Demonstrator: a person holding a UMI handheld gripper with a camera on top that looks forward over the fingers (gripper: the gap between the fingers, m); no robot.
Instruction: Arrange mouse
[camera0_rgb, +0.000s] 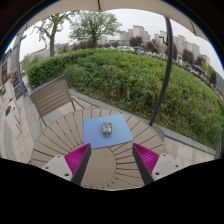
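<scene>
While a wooden chair (47, 97) stands left of the round slatted table (60, 135), the mouse (106, 128) rests on a blue mat (108, 133) ahead of the gripper (110, 158), jaws wide and empty. A hasty approach could nudge the mouse off its mat.

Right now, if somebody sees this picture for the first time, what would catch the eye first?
First the blue mouse pad on the round slatted wooden table, with a small grey mouse lying on it, just ahead of the open gripper. Beyond the table stands a wooden chair, and behind it rises a green grassy slope.
</scene>
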